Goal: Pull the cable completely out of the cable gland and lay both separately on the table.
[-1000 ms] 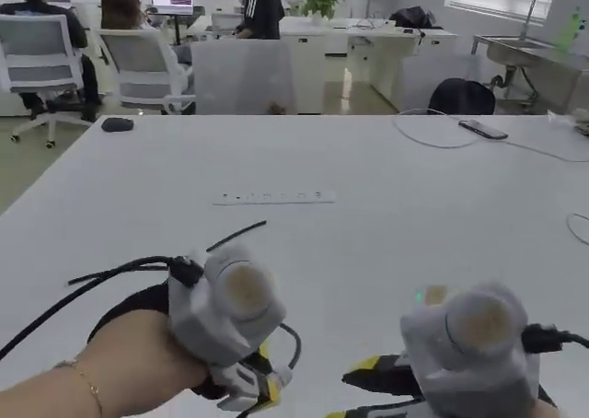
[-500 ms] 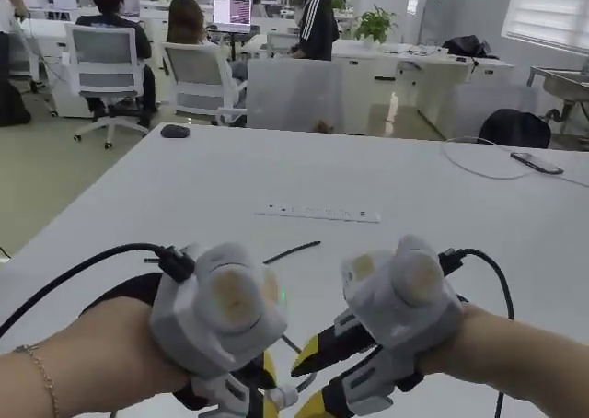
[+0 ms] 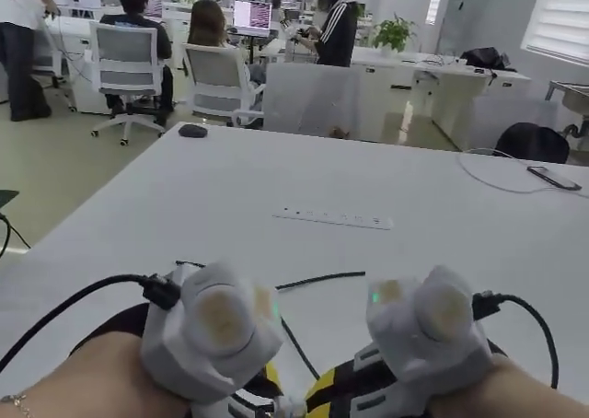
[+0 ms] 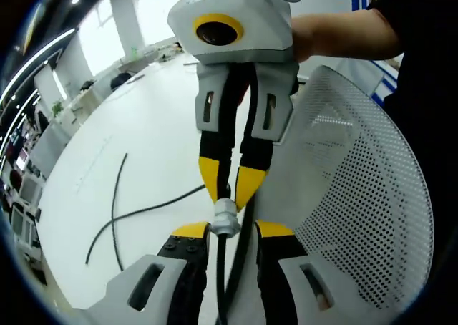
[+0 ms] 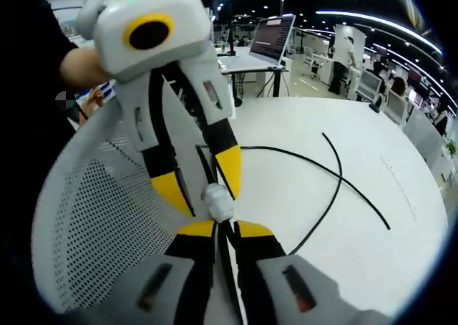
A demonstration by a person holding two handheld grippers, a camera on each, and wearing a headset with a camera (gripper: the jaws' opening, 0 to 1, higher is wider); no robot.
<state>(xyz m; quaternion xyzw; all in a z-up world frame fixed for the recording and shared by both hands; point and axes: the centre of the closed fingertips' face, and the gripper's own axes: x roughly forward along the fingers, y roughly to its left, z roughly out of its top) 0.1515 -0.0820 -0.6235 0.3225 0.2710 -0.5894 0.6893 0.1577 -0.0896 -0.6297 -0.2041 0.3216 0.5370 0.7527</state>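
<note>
Facing tip to tip: left gripper (image 4: 232, 229) pinches cable gland (image 4: 224, 216), right gripper (image 5: 225, 228) clamps cable (image 5: 226, 266) lying along both jaw lines, so pull straight apart.

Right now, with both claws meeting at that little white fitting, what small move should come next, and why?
Probably draw the right gripper straight back, away from the left gripper. The cable gland sits between the left's tips, and the cable runs through it into the right's jaws.
</note>
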